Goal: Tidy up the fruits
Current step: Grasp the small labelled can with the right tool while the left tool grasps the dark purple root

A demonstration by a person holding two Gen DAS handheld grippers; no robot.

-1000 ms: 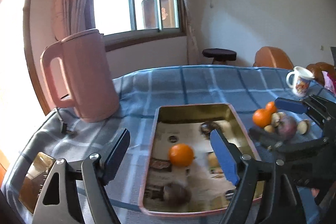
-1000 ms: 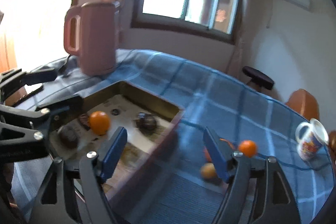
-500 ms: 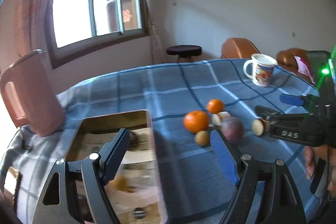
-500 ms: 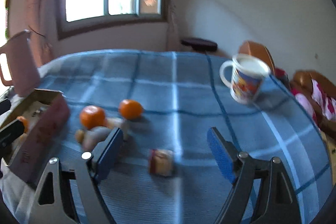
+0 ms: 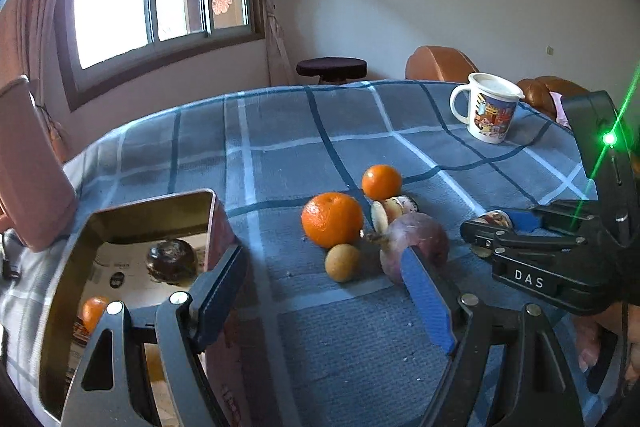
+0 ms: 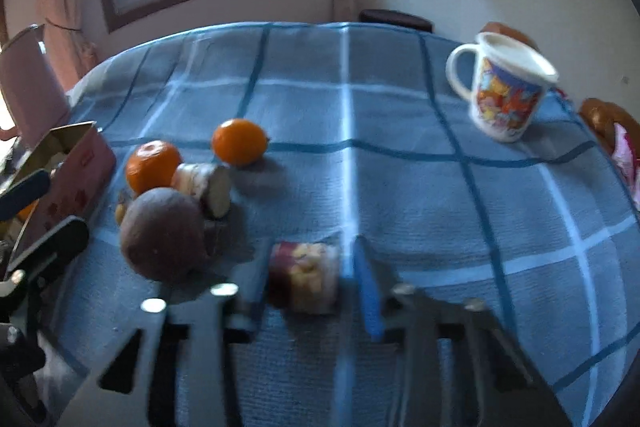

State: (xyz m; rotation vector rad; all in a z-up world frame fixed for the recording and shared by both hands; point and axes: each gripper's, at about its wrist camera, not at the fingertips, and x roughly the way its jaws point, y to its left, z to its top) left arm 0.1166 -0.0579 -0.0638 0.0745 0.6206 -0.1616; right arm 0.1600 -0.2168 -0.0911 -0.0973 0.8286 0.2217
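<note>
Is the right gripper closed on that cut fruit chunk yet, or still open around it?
Shut on it. The right gripper has just been closing, and its pads sit against both sides of the cut fruit chunk on the blue tablecloth.

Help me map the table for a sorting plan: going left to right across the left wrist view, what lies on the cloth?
Pink kettle → metal tray → big orange → purple fruit → cartoon mug.

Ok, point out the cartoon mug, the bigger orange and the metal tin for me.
cartoon mug [image 5: 490,113], left wrist view, on its printed side.
bigger orange [image 5: 332,219], left wrist view, middle of its peel.
metal tin [image 5: 218,223], left wrist view, on its pink outer wall by the far corner.
</note>
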